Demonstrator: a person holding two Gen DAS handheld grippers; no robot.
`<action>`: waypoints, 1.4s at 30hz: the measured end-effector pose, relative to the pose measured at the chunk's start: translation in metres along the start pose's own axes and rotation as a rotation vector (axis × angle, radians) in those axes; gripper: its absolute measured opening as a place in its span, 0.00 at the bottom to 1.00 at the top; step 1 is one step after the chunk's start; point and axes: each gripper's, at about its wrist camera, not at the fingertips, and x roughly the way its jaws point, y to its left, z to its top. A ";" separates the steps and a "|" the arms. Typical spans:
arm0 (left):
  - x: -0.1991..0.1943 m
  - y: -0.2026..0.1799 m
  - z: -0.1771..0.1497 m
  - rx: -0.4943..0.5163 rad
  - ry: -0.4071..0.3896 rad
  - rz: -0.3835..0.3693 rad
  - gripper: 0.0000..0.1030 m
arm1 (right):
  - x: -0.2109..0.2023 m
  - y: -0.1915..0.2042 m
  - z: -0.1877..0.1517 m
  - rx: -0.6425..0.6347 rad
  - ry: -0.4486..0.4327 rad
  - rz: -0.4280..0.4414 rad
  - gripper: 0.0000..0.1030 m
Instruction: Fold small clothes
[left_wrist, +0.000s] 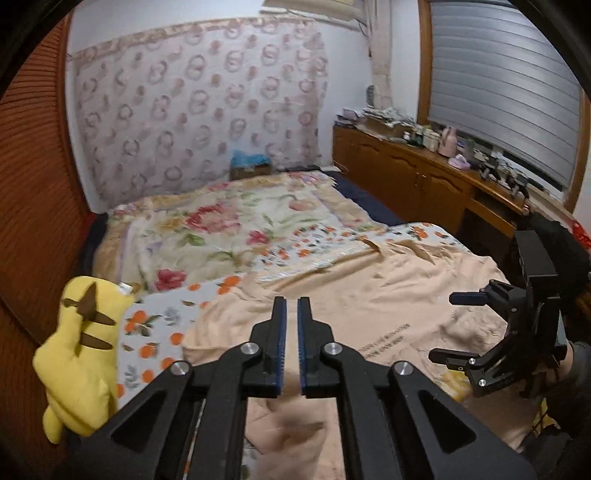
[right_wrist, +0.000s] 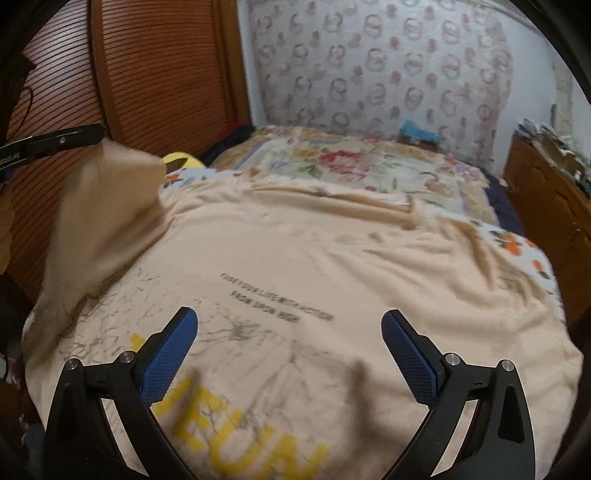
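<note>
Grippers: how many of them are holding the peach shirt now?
1. The left gripper holds a lifted part of the peach shirt; the right gripper is open above it.

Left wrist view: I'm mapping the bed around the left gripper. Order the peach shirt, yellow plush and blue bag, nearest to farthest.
1. Peach shirt, right beneath the left gripper.
2. Yellow plush, at the left.
3. Blue bag, far end by the wall.

A patterned cloth (left_wrist: 199, 110) is hanging over the white back wall (left_wrist: 347, 92). A slatted wooden panel (left_wrist: 33, 206) is lining the left side. A wooden cabinet (left_wrist: 402, 177) is running beneath a shuttered window (left_wrist: 506, 92), clutter (left_wrist: 384, 120) crowding its top.
</note>
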 end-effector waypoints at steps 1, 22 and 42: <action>0.000 -0.001 -0.001 -0.005 0.006 0.000 0.10 | -0.003 -0.001 -0.001 0.001 -0.001 -0.004 0.99; 0.026 0.082 -0.135 -0.165 0.240 0.161 0.55 | 0.034 0.082 0.031 -0.205 0.027 0.233 0.54; 0.034 0.079 -0.140 -0.130 0.237 0.153 0.96 | 0.074 0.109 0.021 -0.275 0.080 0.188 0.02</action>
